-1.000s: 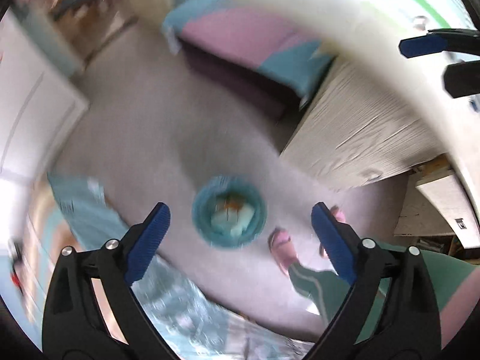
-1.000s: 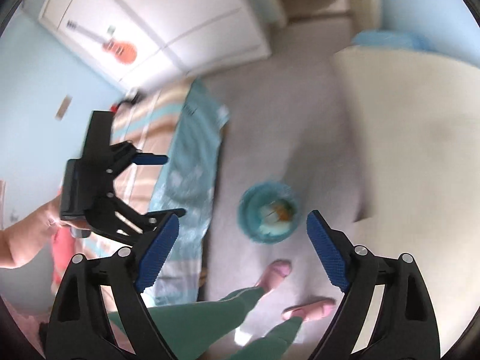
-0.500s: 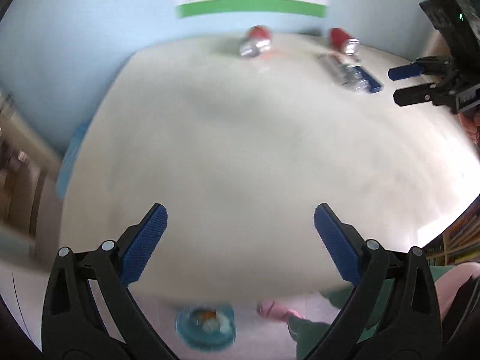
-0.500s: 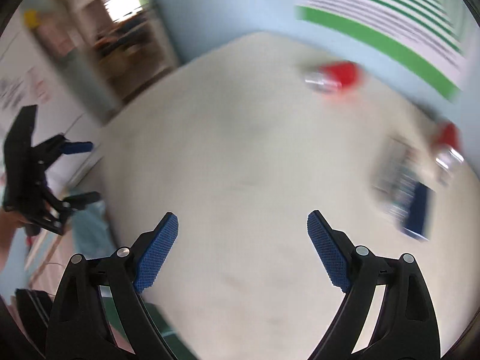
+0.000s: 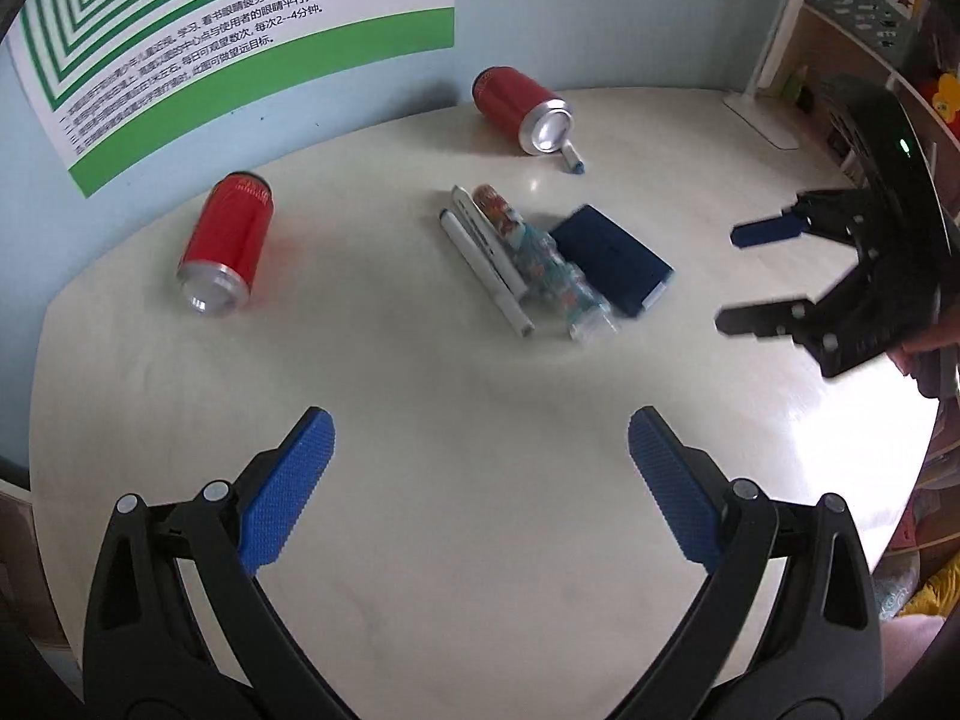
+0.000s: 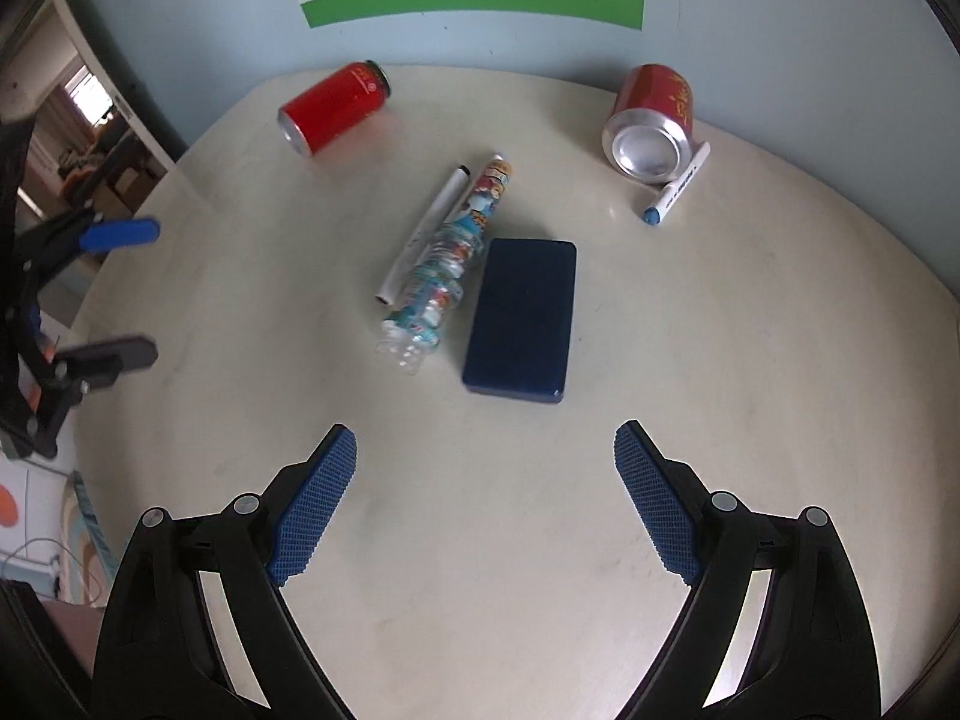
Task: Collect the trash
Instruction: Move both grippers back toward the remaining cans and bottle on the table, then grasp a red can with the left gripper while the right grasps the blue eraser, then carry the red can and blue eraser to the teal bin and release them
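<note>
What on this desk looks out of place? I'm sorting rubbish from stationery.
Two red drink cans lie tipped on their sides on the white round table, and a squashed clear plastic bottle lies flat between a white marker and a dark blue case. No spill shows.

White marker (image 6: 423, 234), blue-capped marker (image 6: 676, 186), navy case (image 6: 521, 320) — green-striped poster (image 5: 228, 30)

Green-bordered poster (image 5: 240, 30), Chinese print, perhaps "2--4分钟"
</note>
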### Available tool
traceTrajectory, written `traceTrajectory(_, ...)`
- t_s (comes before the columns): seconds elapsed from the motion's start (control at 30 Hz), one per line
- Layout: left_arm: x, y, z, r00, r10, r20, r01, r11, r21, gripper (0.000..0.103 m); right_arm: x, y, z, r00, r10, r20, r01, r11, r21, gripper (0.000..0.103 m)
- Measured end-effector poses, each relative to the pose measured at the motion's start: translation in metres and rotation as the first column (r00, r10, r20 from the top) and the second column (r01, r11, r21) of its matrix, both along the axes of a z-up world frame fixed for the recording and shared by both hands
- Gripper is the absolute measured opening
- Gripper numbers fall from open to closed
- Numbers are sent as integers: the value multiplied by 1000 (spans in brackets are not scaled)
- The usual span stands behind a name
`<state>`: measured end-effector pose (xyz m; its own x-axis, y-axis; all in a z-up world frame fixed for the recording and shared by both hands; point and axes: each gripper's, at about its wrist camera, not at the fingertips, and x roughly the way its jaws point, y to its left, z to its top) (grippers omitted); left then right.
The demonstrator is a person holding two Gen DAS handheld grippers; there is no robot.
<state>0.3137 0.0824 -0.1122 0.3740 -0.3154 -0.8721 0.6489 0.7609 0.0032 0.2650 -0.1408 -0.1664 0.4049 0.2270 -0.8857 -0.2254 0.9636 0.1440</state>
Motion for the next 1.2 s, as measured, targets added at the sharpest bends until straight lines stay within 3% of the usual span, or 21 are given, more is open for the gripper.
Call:
traceTrajectory(0.33,107,17,-5,996,38,78,-49,987,150,96,46,1,-36,998,57,-15,-58,998,-38,87)
traceTrajectory(0.6,187,47,-33,997,57,50,-64,984,166,96,64,10,-52,1000,26,-13,-27,992,-121,85)
traceTrajectory(0.77,221,47,-58,999,22,41,-30,978,205,96,76,13,-54,1000,11,0,-11,990,-141,80)
traceTrajectory(0.83,230,45,-63,999,14,39,-22,981,193,96,77,10,-52,1000,4,8,-3,991,-137,67)
traceTrajectory(0.9,234,43,-67,1000,-2,15,-1,985,170,87,78,6,-48,1000,1,11,1,991,-130,53)
traceTrajectory(0.93,237,41,-72,1000,-12,-15,14,986,166,67,80,3,-47,1000,-4,-3,3,992,-127,53)
traceTrajectory(0.97,239,40,-76,999,-9,-33,15,985,172,61,80,0,-46,1000,-9,-12,7,993,-114,53)
traceTrajectory(1.2,218,35,-69,999,-16,-29,20,988,151,61,76,-27,-29,999,-49,-20,49,999,-18,53)
